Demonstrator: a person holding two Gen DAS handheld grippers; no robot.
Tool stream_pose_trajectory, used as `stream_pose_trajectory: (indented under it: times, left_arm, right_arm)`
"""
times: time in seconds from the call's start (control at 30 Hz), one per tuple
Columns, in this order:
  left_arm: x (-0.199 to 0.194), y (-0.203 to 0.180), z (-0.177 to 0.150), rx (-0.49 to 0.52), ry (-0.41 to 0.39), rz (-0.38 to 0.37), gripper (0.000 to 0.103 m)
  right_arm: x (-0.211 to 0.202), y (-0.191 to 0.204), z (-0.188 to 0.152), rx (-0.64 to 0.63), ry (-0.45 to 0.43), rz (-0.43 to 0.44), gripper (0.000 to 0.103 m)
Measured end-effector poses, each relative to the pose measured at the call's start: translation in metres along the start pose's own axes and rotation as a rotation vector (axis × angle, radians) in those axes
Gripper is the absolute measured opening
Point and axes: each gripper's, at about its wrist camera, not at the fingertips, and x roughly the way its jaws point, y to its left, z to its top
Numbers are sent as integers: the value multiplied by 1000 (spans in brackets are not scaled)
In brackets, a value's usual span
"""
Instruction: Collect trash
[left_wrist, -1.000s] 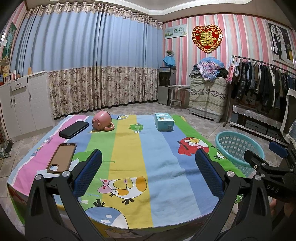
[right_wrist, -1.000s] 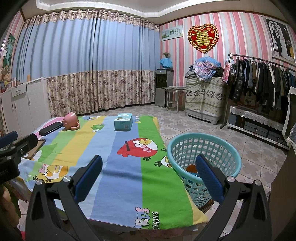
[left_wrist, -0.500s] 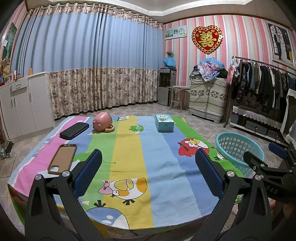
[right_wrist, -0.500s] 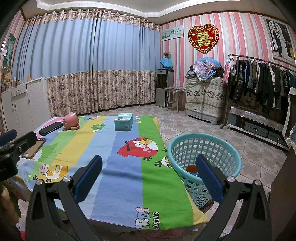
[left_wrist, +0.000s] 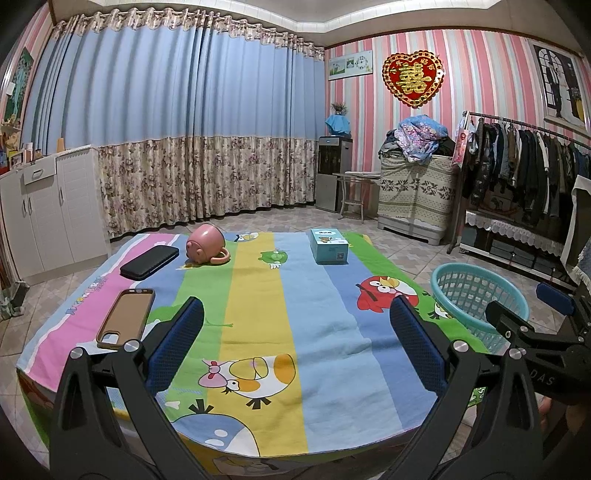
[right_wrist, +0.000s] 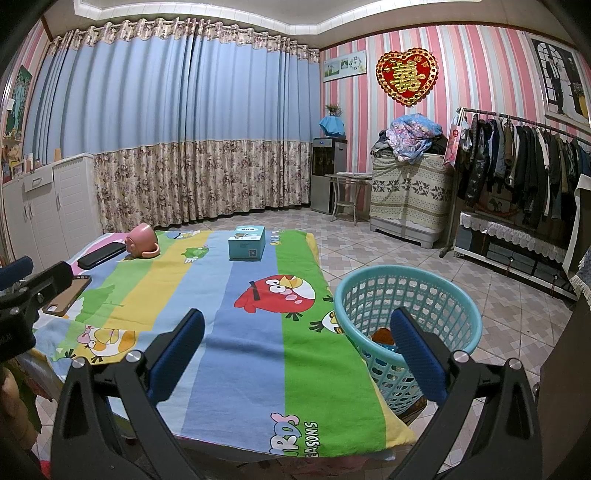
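Note:
A turquoise mesh basket (right_wrist: 406, 291) (left_wrist: 476, 280) stands on the floor at the table's right side, with an orange item (right_wrist: 382, 335) and other bits inside. My right gripper (right_wrist: 295, 350) hovers open and empty over the table's near right corner, beside the basket. Over the near edge of the cartoon-print tablecloth (left_wrist: 258, 314), my left gripper (left_wrist: 295, 347) is also open and holds nothing. On the cloth lie a tipped pink mug (left_wrist: 205, 245), a teal box (left_wrist: 328, 245), a black case (left_wrist: 149, 256) and a brown phone (left_wrist: 125, 317).
White cabinets (left_wrist: 48, 206) line the left wall. A clothes rack (left_wrist: 524, 158) and a covered cabinet with piled laundry (left_wrist: 417, 192) stand at the right. A tiled floor (right_wrist: 369, 243) lies beyond the table, with a water dispenser (left_wrist: 334, 173) by the curtain.
Both grippers have drifted slightly; the views have barely shifted. Nothing on the table has moved, and both grippers stay open.

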Motion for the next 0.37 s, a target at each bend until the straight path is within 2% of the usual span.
stream_pose_trajectory:
  times: [0.37]
  left_arm:
    - [0, 3, 6, -7, 0, 0, 98]
  right_arm:
    - [0, 0, -1, -1, 0, 0, 98]
